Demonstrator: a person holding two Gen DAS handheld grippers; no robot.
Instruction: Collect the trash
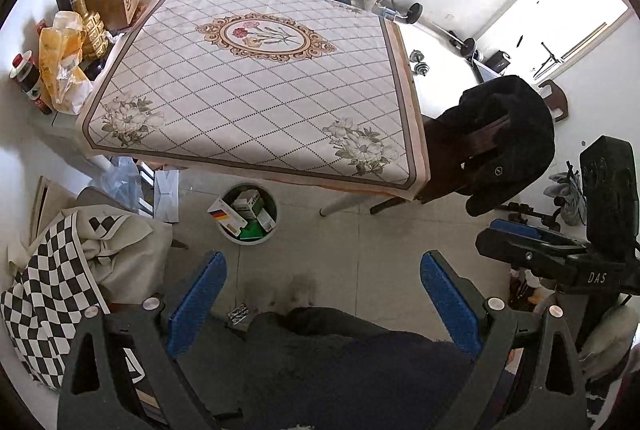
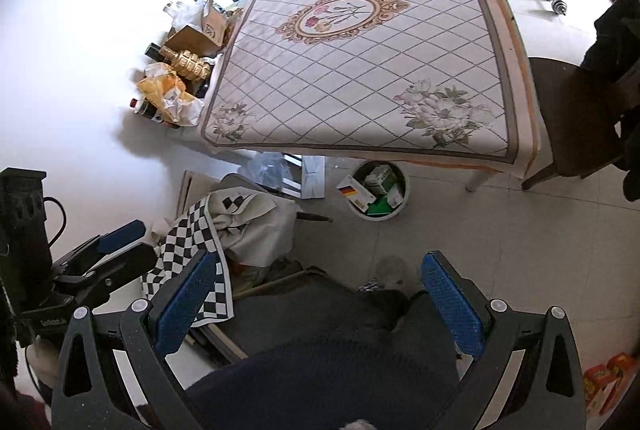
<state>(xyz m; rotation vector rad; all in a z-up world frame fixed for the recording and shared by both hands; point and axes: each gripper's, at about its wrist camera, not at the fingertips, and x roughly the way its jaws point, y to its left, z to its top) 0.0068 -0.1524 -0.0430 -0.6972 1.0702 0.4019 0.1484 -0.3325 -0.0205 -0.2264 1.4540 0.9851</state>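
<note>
While both hand-held grippers hang above the tiled floor, the desk [image 1: 248, 82] fills most of the room ahead — a broad top under a diamond-patterned cloth with a flower medallion at its middle and nothing lying on the cloth. A dark chair [image 1: 472, 158] with a black garment draped over it stands at the desk's right side. A checkered cloth [image 1: 52, 294] is heaped at the left, near the floor. Just beyond the desk's near edge, on the floor, sits the round white trash bin [image 1: 249, 213], holding several small cartons; one carton [image 1: 227, 217] carries a black, red and yellow stripe, and its lettering is too small to read.

The left hand-held gripper [image 1: 322, 304] points forward and down, its blue-padded fingers [image 1: 196, 304] spread wide with nothing between them; the bin lies ahead, nearer its left finger and well apart. The right hand-held gripper [image 2: 320, 306] is equally wide open and empty — the bin sits ahead, a little right of its centre. In the left wrist view the right tool's body shows the letters "DAS".
</note>
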